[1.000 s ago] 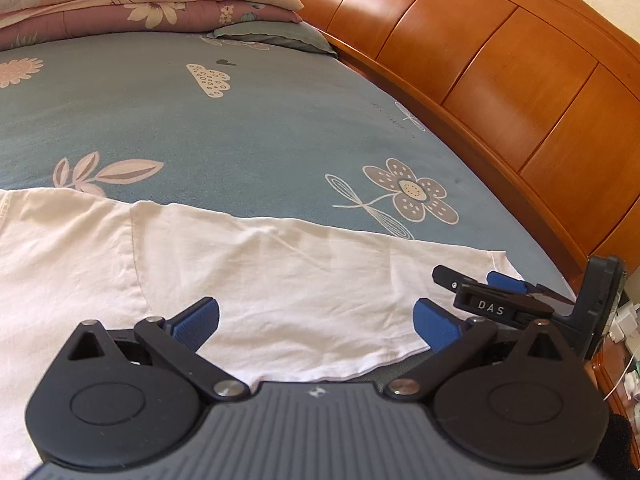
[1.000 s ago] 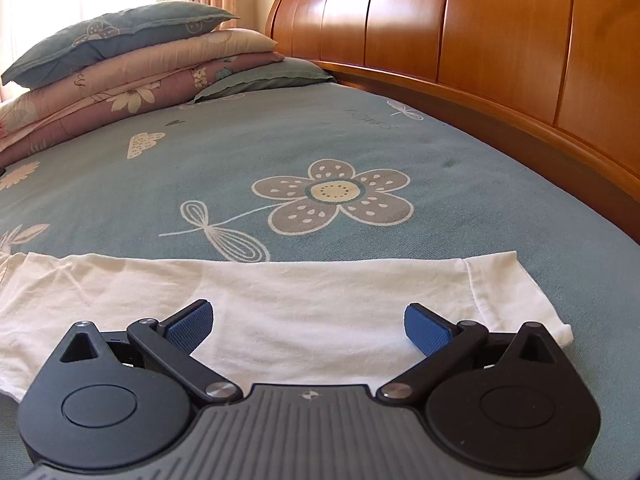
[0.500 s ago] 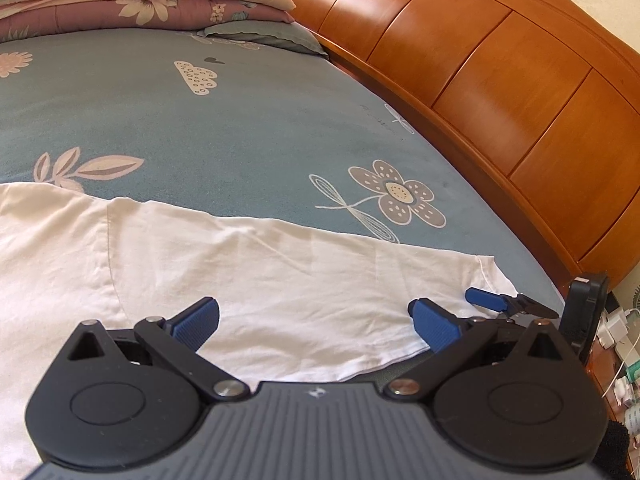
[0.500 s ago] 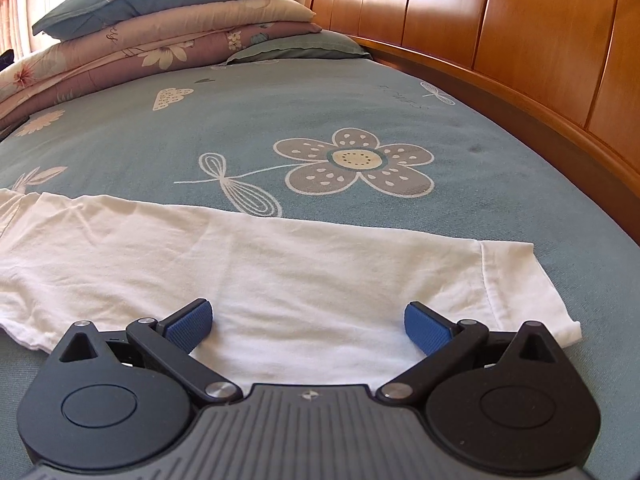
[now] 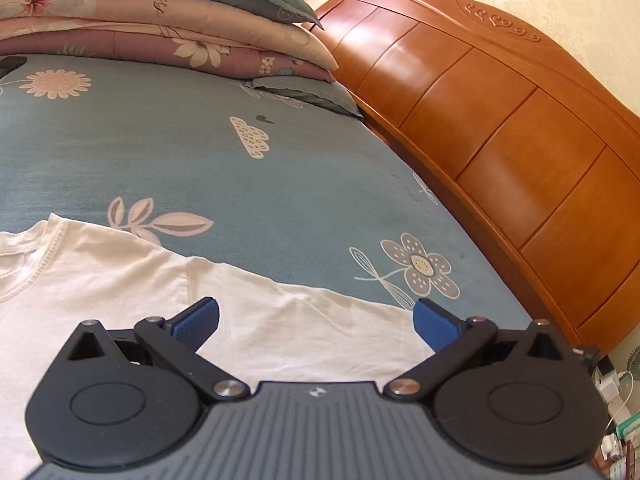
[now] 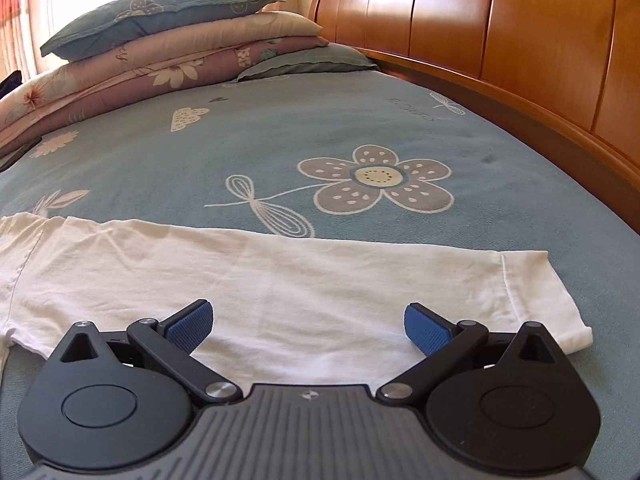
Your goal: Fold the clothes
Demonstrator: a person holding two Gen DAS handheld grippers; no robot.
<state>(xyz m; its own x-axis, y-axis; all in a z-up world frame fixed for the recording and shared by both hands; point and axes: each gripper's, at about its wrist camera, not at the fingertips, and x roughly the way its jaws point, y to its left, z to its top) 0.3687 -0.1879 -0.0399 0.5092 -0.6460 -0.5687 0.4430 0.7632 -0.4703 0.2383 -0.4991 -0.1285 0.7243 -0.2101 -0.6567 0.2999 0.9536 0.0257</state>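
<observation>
A white T-shirt (image 5: pixel 248 304) lies flat on the blue flowered bedsheet (image 5: pixel 200 168), its collar at the far left of the left wrist view. My left gripper (image 5: pixel 316 320) hovers open over the shirt near the shoulder and sleeve seam, nothing between its blue pads. In the right wrist view the same white T-shirt (image 6: pixel 280 272) stretches across, with its sleeve hem (image 6: pixel 536 292) at the right. My right gripper (image 6: pixel 308 322) is open above the sleeve's near edge, holding nothing.
A stack of folded quilts and pillows (image 6: pixel 172 56) sits at the far end of the bed. The wooden headboard (image 5: pixel 500 128) runs along the right side. Chargers and cables (image 5: pixel 612 380) lie on the floor past the bed's right corner.
The left wrist view has lifted and swung left, so the collar now shows and the right gripper has left that view. The right wrist view shifted slightly; both grippers stayed open.
</observation>
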